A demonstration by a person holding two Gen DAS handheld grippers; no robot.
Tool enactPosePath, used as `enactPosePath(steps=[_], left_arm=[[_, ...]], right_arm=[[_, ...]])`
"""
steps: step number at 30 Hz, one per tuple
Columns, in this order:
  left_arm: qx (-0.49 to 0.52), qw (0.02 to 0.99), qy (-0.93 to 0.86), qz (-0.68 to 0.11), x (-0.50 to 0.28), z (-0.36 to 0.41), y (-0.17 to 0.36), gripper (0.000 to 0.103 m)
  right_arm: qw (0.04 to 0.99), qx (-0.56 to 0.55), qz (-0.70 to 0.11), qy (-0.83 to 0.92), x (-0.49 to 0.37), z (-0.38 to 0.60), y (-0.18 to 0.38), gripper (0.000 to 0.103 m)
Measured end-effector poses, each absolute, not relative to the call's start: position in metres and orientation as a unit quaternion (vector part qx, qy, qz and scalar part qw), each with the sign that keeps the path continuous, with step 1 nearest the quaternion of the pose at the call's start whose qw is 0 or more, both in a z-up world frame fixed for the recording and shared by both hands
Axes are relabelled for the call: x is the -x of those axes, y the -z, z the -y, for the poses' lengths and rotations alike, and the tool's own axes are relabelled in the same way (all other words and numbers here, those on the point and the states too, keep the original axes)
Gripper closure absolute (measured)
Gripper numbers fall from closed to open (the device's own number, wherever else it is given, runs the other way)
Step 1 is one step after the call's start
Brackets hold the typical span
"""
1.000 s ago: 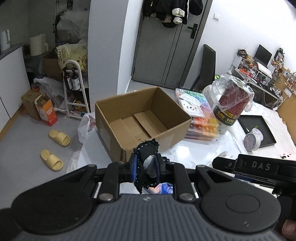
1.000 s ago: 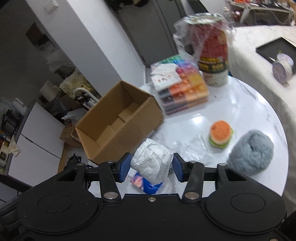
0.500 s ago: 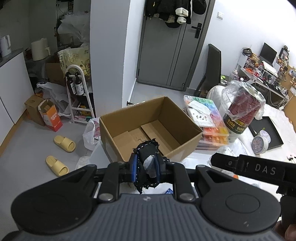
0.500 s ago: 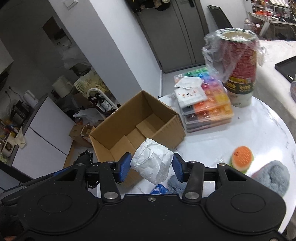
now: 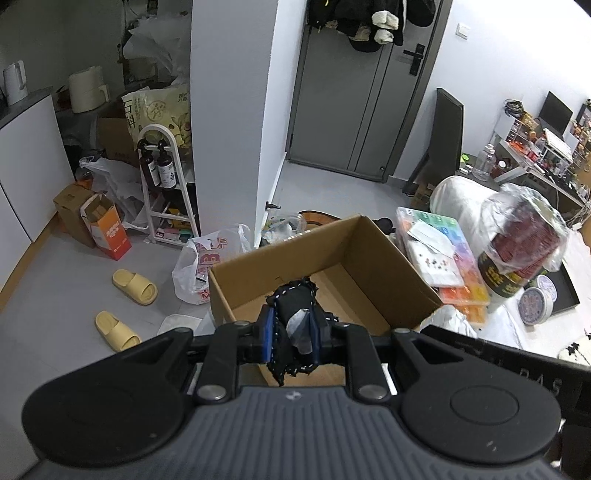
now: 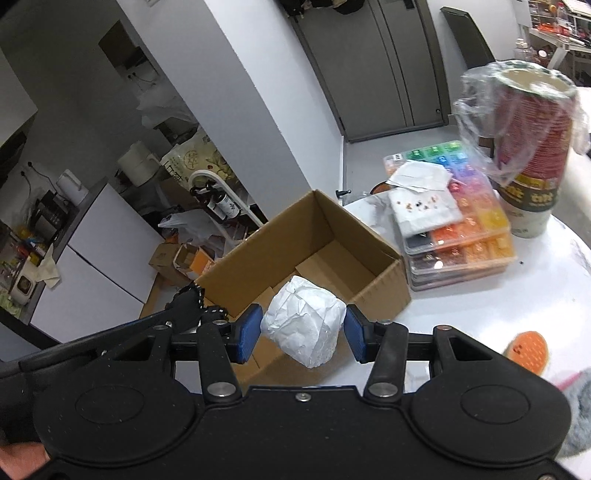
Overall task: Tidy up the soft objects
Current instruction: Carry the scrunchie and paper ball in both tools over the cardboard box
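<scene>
Even indoor light, glare on white table (image 6: 546, 273), fisheye bending edges, slight motion blur right.

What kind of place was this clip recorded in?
Most likely a lived-in apartment, not a lab: yellow slippers lie on the floor, coats hang over the grey entry door, and a cluttered desk stands at the far right. The cardboard box sits on a white table.

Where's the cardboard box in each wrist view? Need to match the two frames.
Left wrist: cardboard box sits centre frame, open, just beyond the left gripper, which is shut on a black fabric piece.
Right wrist: box is centre-left, open, beyond the right gripper holding a white paper wad.
Shared landmark: the colourful bead organizer, just right of the box in both.
</scene>
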State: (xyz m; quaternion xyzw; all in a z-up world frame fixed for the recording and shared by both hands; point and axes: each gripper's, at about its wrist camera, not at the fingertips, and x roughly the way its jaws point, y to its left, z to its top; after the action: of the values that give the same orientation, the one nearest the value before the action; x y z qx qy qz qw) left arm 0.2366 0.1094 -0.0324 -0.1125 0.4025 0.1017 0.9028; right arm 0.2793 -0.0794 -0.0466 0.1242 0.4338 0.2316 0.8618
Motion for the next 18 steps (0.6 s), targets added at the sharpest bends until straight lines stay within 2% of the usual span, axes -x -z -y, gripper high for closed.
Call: enactPosePath(steps=[18], left_arm=[[0.122,0.886,-0.112,-0.433,-0.284,-0.136,0.067,0.083]], right_arm=[[0.852,-0.126,-0.456,-0.224,-0.313,0.057,0.070,0.055]])
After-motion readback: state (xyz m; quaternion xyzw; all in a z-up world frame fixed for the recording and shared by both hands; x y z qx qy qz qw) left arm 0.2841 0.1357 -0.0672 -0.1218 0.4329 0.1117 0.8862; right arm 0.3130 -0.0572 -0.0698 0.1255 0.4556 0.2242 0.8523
